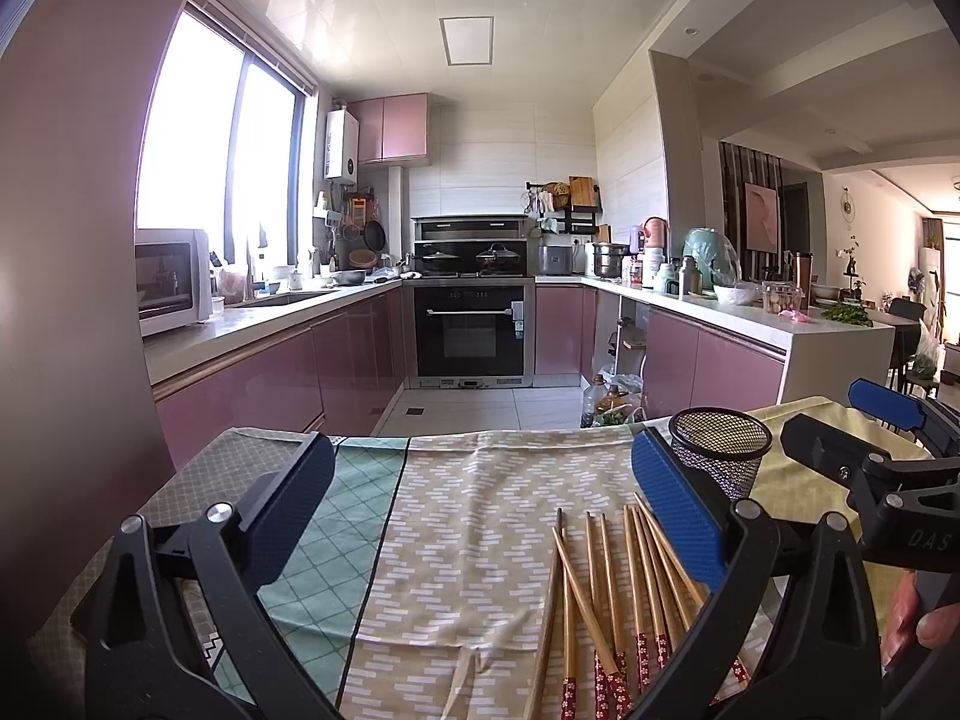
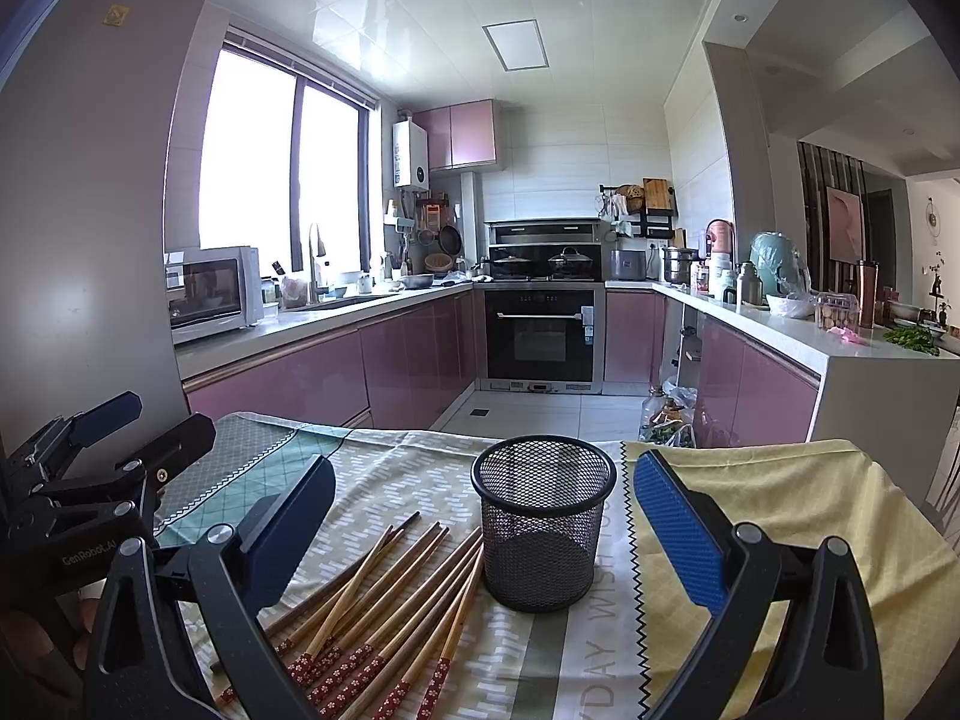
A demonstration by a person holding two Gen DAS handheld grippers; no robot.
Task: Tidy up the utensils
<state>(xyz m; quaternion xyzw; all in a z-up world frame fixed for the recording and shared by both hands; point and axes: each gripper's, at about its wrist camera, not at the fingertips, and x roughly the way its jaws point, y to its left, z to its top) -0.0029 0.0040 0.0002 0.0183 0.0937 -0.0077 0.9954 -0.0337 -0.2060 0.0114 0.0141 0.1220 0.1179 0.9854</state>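
Several wooden chopsticks with red flowered ends lie in a loose pile on the patterned tablecloth. A black wire-mesh cup stands upright and empty just behind them. My left gripper is open and empty, above the cloth to the left of the pile. In the right wrist view the chopsticks lie left of the mesh cup. My right gripper is open and empty, and the cup stands between its fingers, further ahead.
The table's far edge drops to a tiled kitchen floor. A yellow cloth covers the right part of the table. Pink cabinets, an oven and cluttered counters stand beyond. The left gripper shows at the right view's left edge.
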